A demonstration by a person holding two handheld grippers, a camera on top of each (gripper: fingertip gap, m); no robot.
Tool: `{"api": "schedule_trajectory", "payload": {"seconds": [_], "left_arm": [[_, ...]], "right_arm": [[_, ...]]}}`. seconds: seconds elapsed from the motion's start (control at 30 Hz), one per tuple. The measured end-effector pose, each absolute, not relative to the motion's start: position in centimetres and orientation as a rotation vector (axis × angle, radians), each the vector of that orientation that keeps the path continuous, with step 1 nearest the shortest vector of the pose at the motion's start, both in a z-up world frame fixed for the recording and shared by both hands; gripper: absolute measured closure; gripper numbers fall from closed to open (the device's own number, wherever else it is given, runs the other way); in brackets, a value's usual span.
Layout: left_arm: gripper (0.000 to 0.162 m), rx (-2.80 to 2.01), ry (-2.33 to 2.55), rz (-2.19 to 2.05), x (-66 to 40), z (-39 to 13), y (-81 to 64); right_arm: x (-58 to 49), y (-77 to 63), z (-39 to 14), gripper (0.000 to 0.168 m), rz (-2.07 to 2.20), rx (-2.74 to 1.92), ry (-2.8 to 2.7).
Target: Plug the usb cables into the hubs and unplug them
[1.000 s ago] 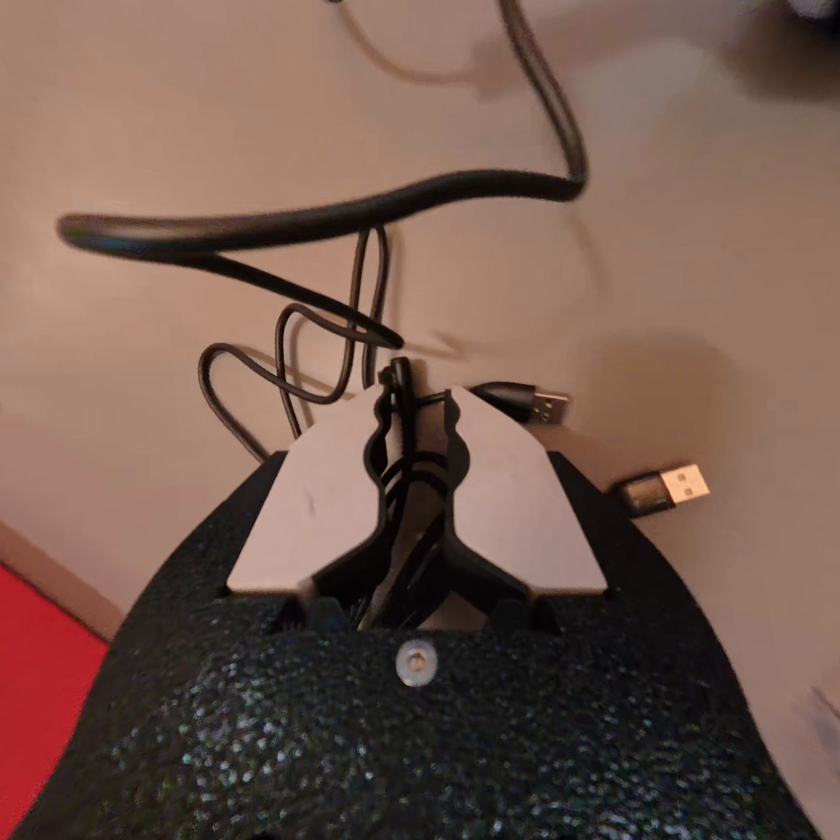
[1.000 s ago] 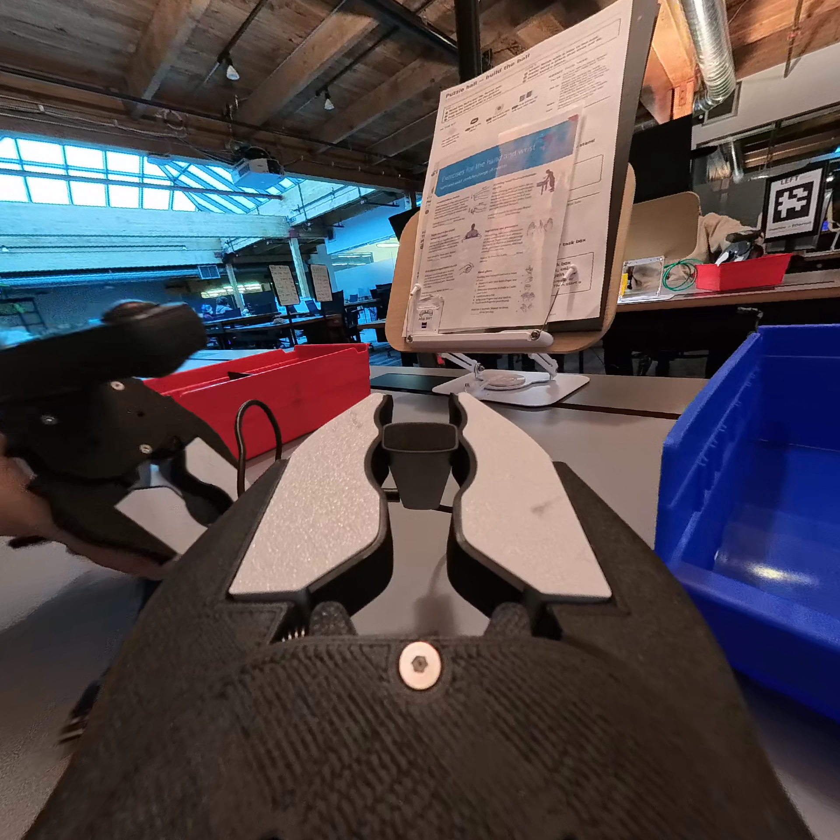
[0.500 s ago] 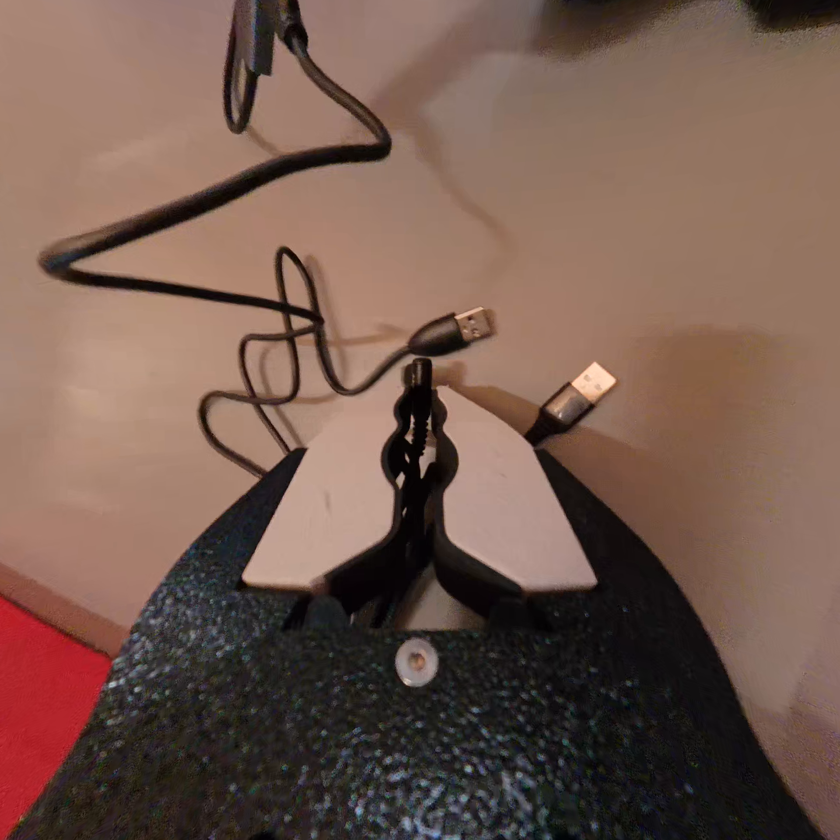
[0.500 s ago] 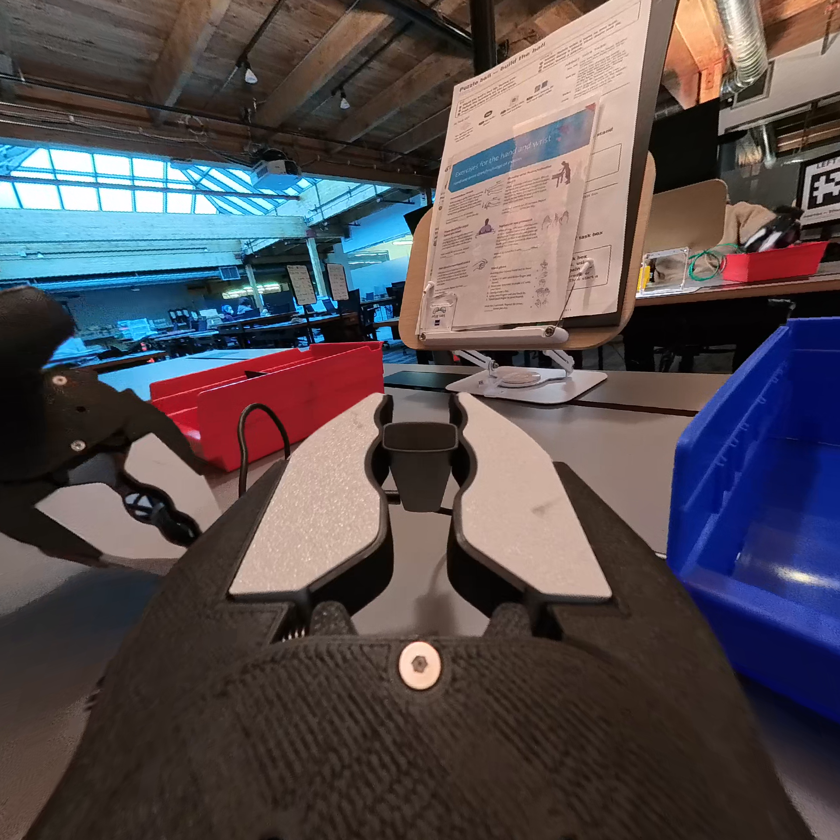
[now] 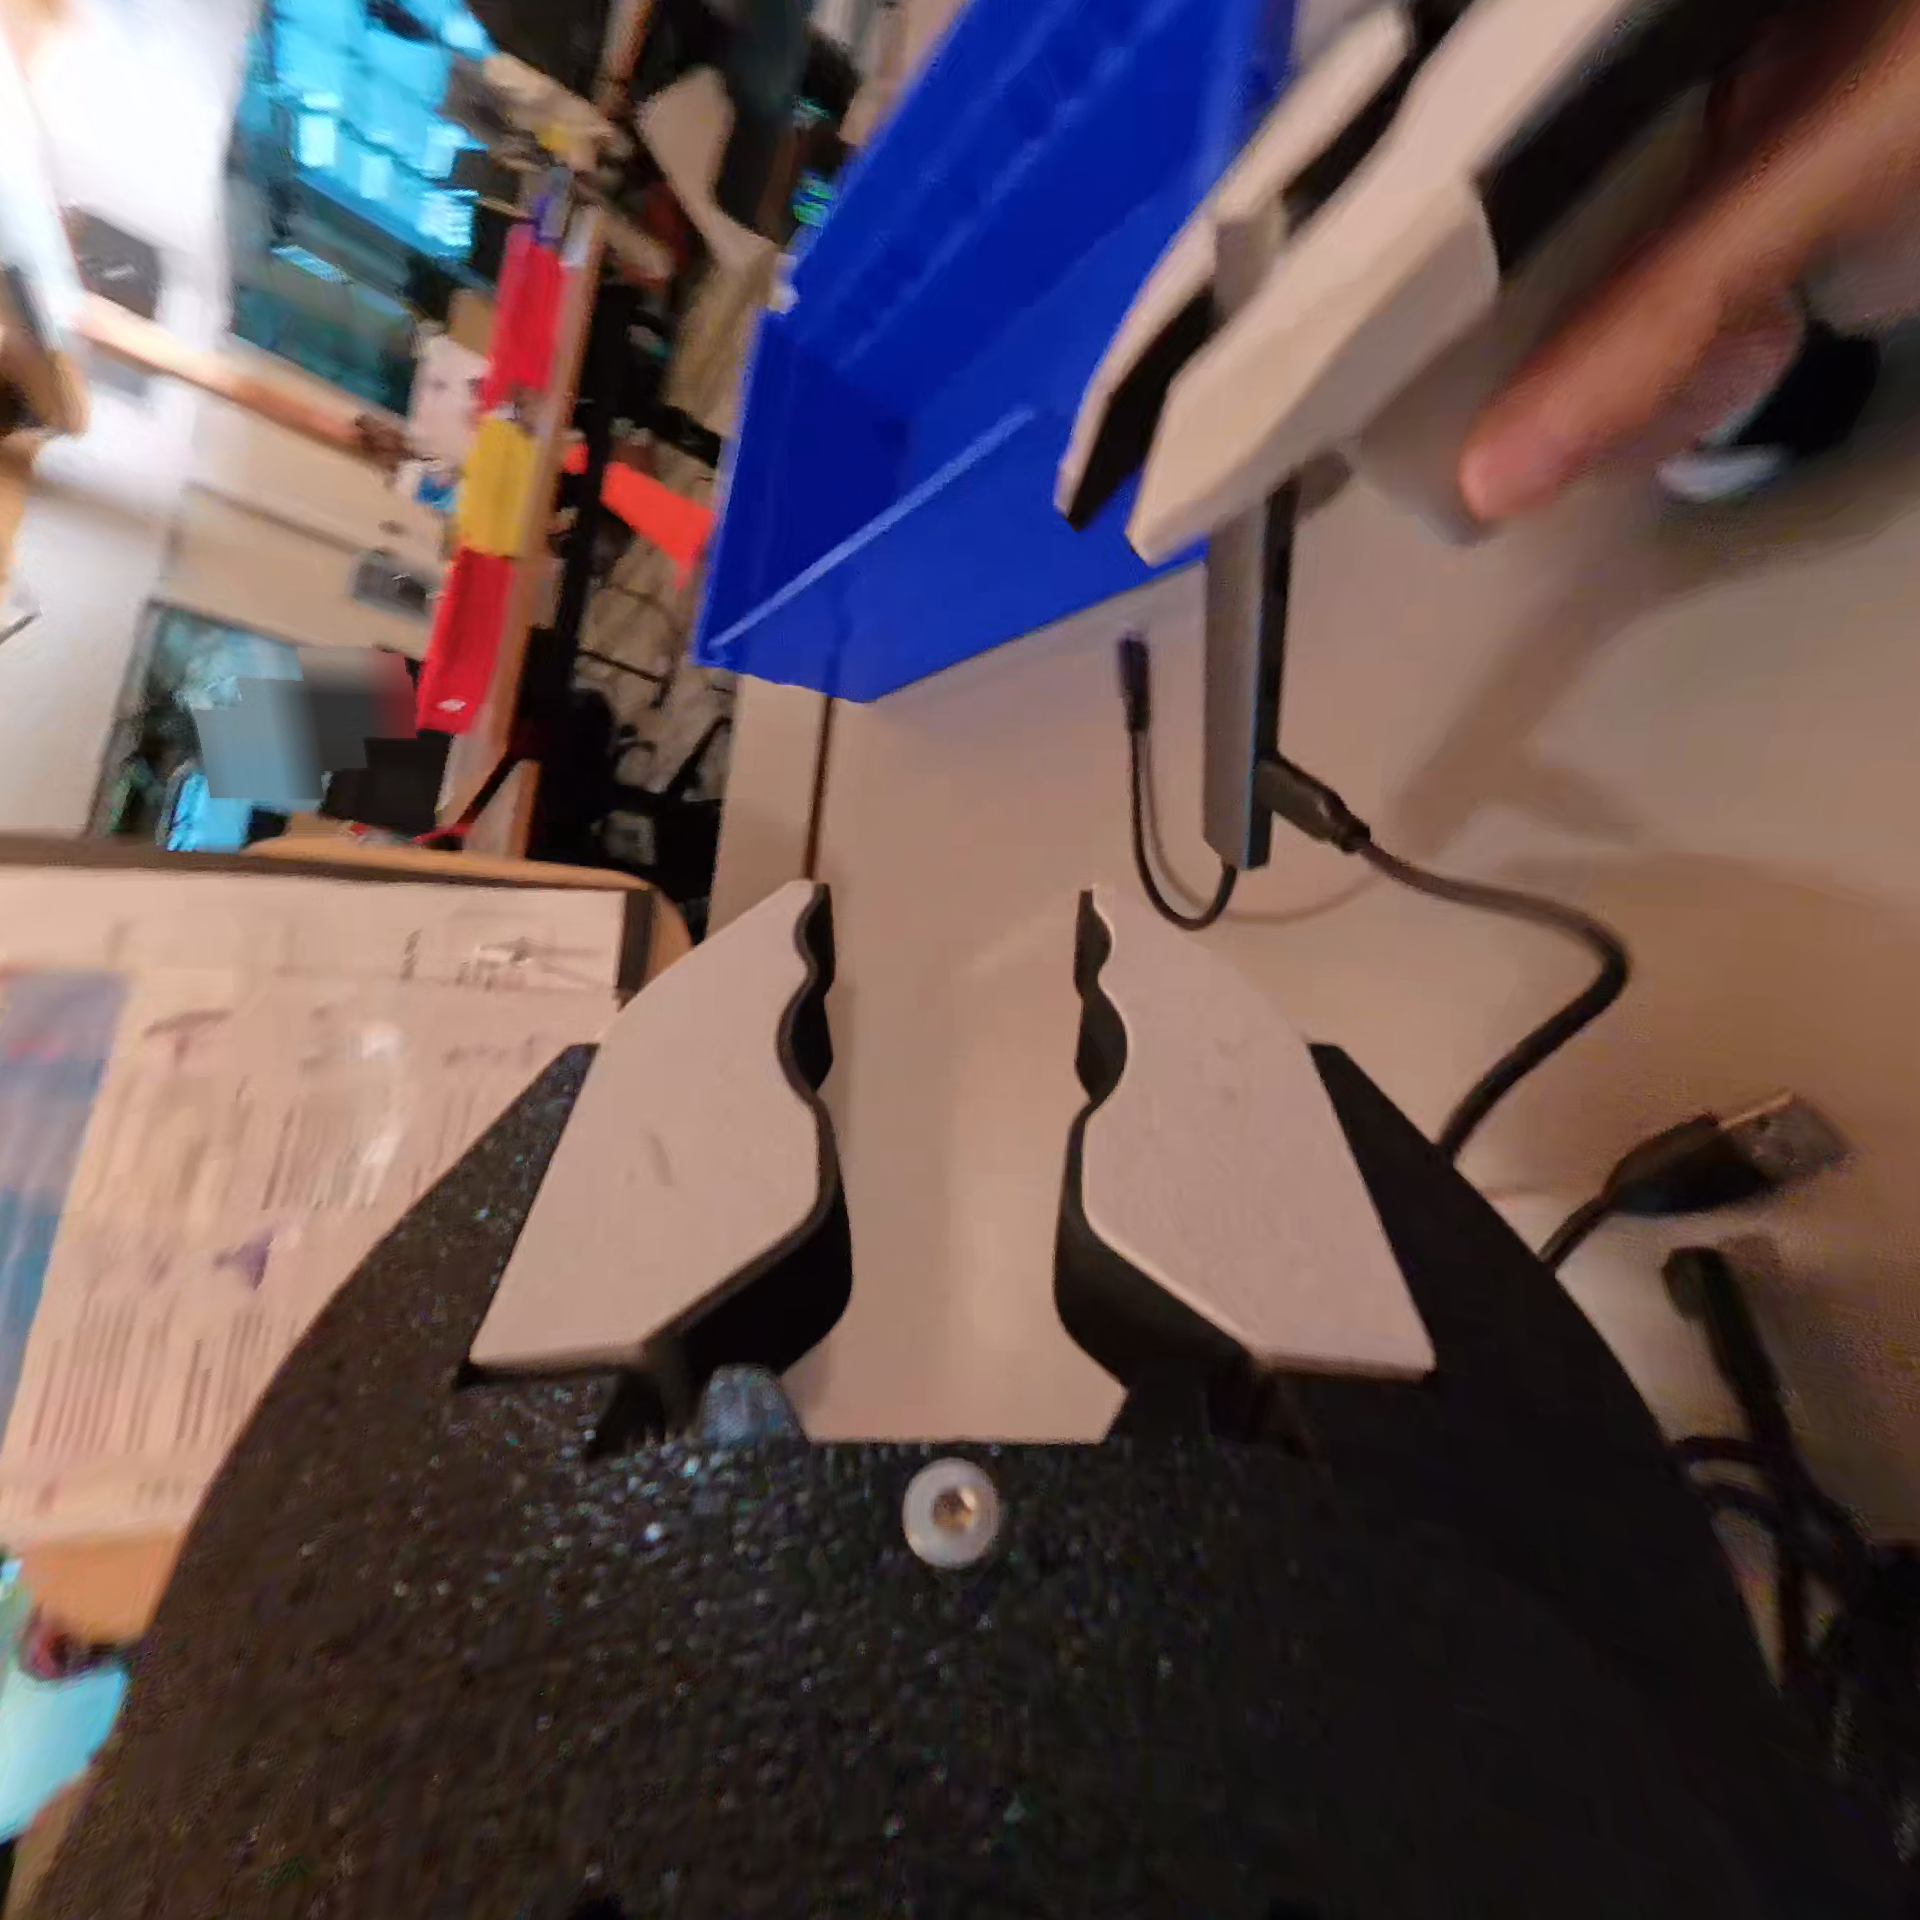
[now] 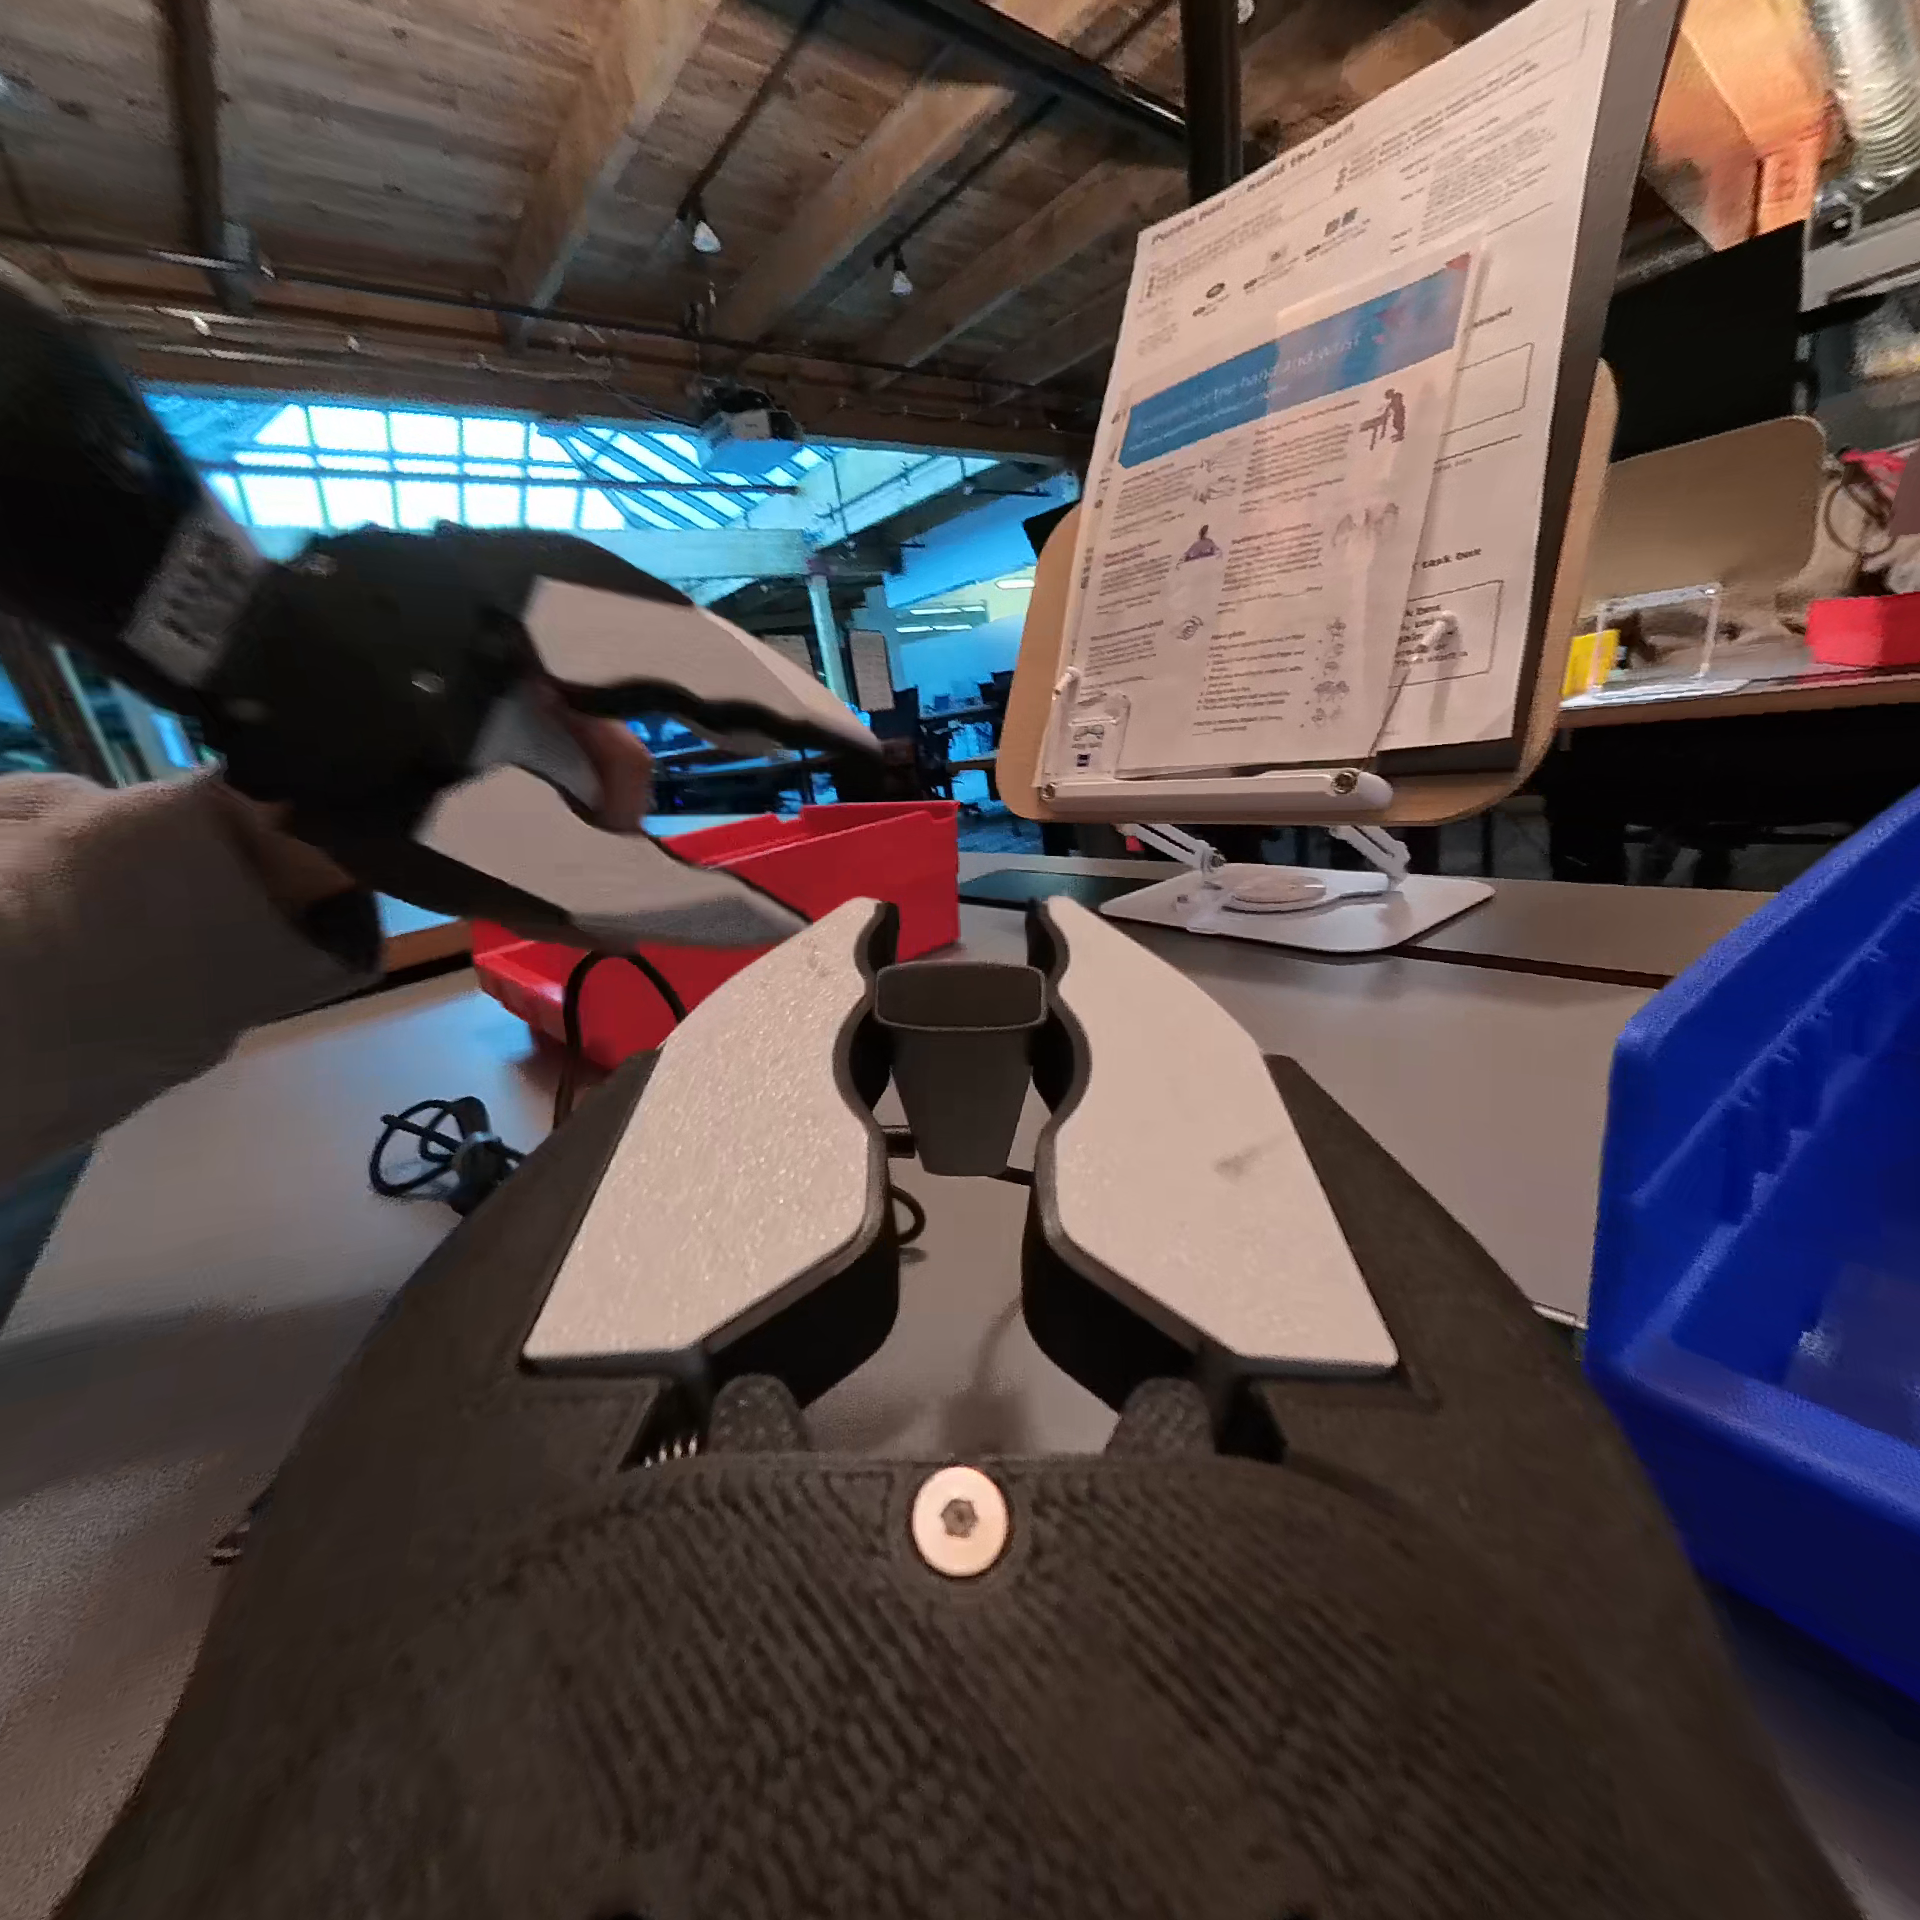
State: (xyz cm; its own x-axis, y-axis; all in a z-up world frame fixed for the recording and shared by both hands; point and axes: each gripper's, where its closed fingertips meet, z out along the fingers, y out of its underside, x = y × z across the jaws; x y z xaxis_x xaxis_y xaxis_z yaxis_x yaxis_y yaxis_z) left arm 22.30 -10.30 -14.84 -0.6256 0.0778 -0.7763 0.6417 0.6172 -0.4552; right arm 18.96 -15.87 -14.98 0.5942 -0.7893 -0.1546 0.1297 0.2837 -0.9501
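Observation:
My right gripper (image 6: 958,914) is shut on a slim grey USB hub (image 6: 961,1049), seen end-on between its fingers. In the left wrist view the hub (image 5: 1242,675) sticks out of the right gripper (image 5: 1122,520), with one dark USB cable (image 5: 1314,810) plugged into its side. The hub's short lead (image 5: 1143,790) loops away from its end. My left gripper (image 5: 953,899) is open and empty, rolled sideways, short of the hub. It also shows in the right wrist view (image 6: 836,831), jaws apart, above the table to the left. A loose USB-A plug (image 5: 1725,1153) lies at the right.
A blue bin (image 6: 1766,1247) stands close on the right; it also shows in the left wrist view (image 5: 935,312). A red bin (image 6: 790,883) is at the back left. A document stand with papers (image 6: 1299,520) is behind. A coiled black cable (image 6: 436,1153) lies on the grey table (image 6: 1455,1060). One gripper's finger ends stand about 7 cm off the other's. The loose USB-A plug (image 5: 1725,1153) is about 15 cm from both grippers' fingertips.
My left gripper has let go of the thin black cable, opened, lifted off the table and turned toward the hub. My right gripper has stayed shut on the hub.

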Motion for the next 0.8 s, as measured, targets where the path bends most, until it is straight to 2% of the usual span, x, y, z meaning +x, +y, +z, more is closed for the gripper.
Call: {"api": "schedule_trajectory", "payload": {"seconds": [0.17, 0.23, 0.4, 0.47, 0.63, 0.8], "left_arm": [[0.112, 0.912, 2.352, -0.688, 22.2, -23.1, -10.2], [0.106, 0.935, 2.275, -0.743, 21.8, -23.9, -11.1], [0.118, 0.834, 2.038, -0.934, 21.0, -23.3, -13.7], [0.144, 0.796, 1.954, -0.947, 21.3, -23.1, -14.1], [0.152, 0.695, 1.760, -0.928, 23.1, -19.6, -13.1], [0.153, 0.925, 1.539, -0.760, 23.2, -15.7, -12.0]], "right_arm": [[18.5, -15.9, -14.7, 0.144, -0.630, -1.097, 0.677], [18.5, -15.9, -14.7, 0.144, -0.625, -1.098, 0.674], [18.5, -15.8, -14.7, 0.144, -0.604, -1.093, 0.667], [18.6, -15.8, -14.7, 0.144, -0.610, -1.096, 0.672], [18.3, -15.7, -15.1, 0.144, -0.547, -1.153, 0.659], [17.7, -14.7, -15.4, 0.143, -0.501, -1.225, 0.599]]}}
